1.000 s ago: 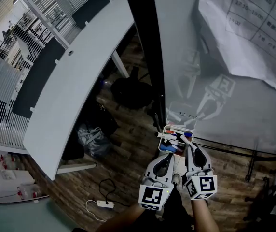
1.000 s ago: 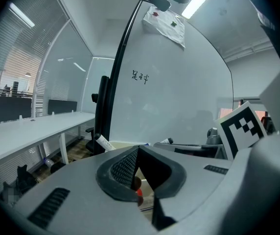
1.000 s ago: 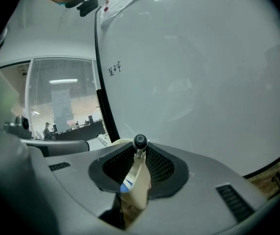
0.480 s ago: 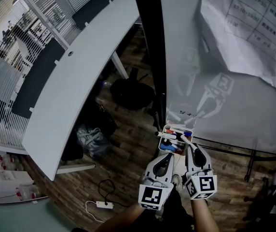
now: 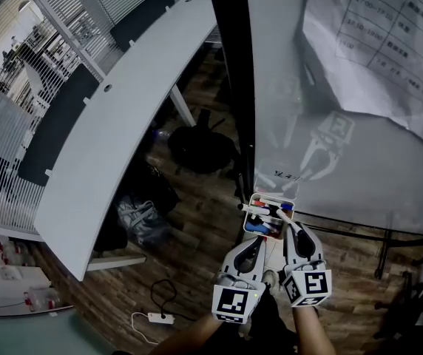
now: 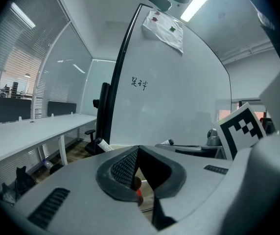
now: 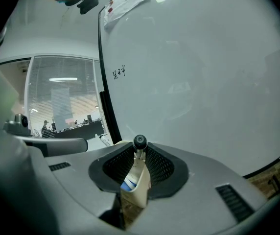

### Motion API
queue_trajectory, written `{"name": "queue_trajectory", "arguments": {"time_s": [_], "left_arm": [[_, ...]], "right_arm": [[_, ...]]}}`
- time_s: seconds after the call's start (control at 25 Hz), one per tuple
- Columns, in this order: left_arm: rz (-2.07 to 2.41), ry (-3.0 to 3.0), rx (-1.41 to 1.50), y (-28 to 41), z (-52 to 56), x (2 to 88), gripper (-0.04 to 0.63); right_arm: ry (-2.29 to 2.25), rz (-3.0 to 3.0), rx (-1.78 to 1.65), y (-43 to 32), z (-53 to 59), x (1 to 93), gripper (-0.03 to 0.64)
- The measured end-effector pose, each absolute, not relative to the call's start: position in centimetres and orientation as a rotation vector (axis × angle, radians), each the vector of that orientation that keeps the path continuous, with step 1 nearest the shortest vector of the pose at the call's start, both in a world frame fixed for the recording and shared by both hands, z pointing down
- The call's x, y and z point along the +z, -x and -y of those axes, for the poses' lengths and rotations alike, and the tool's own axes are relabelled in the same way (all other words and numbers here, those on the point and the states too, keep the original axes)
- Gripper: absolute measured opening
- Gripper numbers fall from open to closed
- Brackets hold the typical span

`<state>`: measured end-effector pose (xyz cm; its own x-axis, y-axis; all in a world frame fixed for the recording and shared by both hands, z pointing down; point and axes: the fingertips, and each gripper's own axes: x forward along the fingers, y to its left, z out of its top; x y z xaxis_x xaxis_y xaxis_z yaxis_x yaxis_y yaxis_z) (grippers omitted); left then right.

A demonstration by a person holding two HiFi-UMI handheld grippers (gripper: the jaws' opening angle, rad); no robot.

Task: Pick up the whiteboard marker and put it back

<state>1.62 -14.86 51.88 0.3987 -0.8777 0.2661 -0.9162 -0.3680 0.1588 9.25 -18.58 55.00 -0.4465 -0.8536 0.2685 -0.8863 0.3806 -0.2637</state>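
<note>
While both pairs of tongs lie side by side with their tips toward the whiteboard, the right tongs are clamped on the whiteboard marker. Its pale barrel with a blue label stands pinched between the ribbed pads, and its black end pokes out just past the tips. From the head view, the right tongs reach over the near edge of a clear marker tray. The tray sits at the foot of the board, directly ahead of both pairs of tips, and holds several other markers. The left tongs are closed on nothing, tips touching, and something red shows through the small gap behind the tips. They sit just left of the right tongs, at the tray's near edge. Above and ahead of the right tongs, a printed sheet is stuck to the board. Well off to the left of the left tongs runs a long white counter, over a wooden floor.
</note>
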Motion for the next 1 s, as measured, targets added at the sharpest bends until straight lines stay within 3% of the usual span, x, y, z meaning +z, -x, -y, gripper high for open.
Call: {"name": "queue_trajectory", "arguments": {"time_s": [1.0], "left_arm": [[1.563,-2.403,0.141,-1.2,13.6,50.0,0.008]], "right_arm": [[-1.651,2.522,0.527,-9.5,17.3,52.8,0.083]]}}
